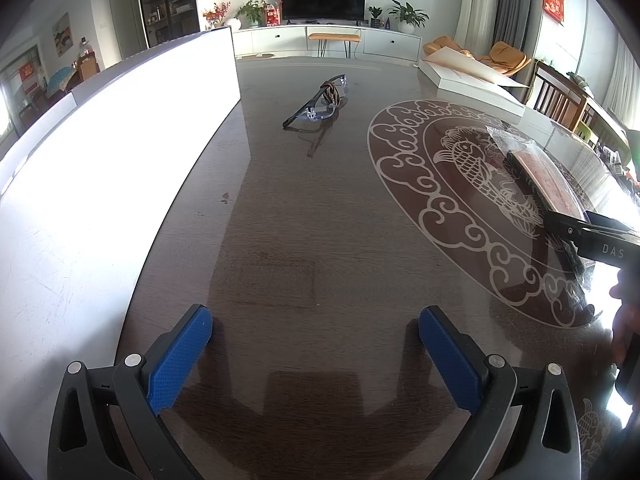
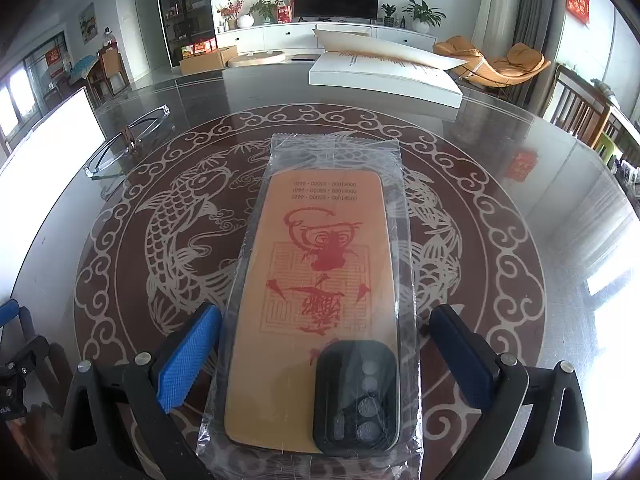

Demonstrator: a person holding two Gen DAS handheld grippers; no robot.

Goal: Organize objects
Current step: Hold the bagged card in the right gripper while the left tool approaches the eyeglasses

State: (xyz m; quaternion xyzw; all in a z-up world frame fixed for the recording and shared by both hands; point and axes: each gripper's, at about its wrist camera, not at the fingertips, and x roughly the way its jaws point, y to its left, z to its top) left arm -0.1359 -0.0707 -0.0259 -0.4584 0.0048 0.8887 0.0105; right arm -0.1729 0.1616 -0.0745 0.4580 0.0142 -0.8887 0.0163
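Phone case [image 2: 320,312]: sealed in a clear plastic bag, flat on the table [image 2: 560,240] over the carp medallion, directly between the right gripper [image 2: 324,354] fingers.
Long axis: runs straight ahead along the fingers, camera cutout nearest.
Right gripper: spread wide, a blue pad on each side of the bag, neither clearly touching it.
Left gripper [image 1: 316,356]: spread wide, holding nothing, well apart from the case.
Safety glasses [image 1: 320,100]: toward the far edge, ahead of the left gripper.
Nearer hand: right, judging by position.
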